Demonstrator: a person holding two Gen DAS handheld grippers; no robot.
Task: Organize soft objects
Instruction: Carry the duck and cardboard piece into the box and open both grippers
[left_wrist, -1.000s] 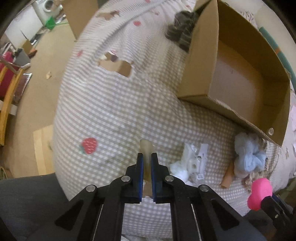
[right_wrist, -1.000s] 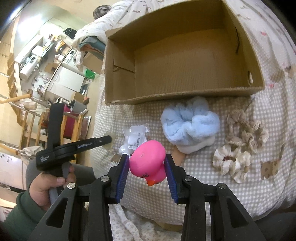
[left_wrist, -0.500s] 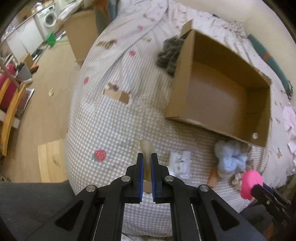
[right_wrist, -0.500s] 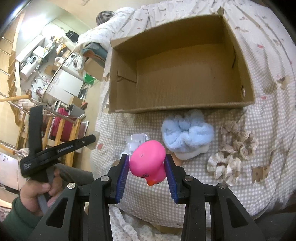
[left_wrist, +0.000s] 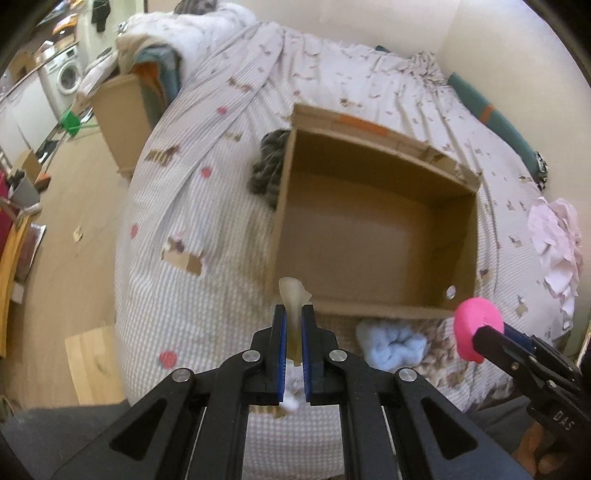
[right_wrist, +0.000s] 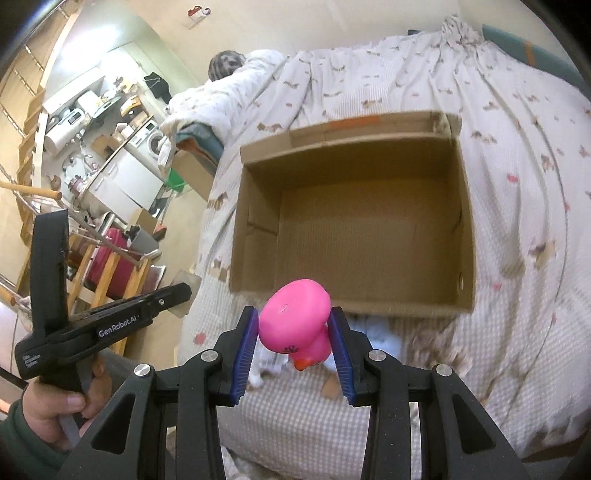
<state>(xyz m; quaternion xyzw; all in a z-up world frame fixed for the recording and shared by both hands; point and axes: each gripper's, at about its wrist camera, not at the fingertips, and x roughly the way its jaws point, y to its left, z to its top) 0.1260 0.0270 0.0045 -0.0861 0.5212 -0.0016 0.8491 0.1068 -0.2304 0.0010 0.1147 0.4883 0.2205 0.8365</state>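
My left gripper is shut on a thin, pale translucent soft piece that sticks up past the blue pads, just before the near wall of an empty cardboard box. My right gripper is shut on a pink rubber duck, orange beak pointing down, held in front of the same cardboard box. The pink duck also shows at the right of the left wrist view. A light blue fluffy scrunchie lies on the bed before the box.
The box rests on a checked bedspread with strawberry prints. A dark grey knitted item lies by the box's left wall. Beige scrunchies sit near the blue one. A second cardboard box stands beside the bed; wooden floor at left.
Both grippers have risen and tilted up, each keeping its hold. The box now fills the middle of both views, and the items on the bed have slid down behind the fingers.
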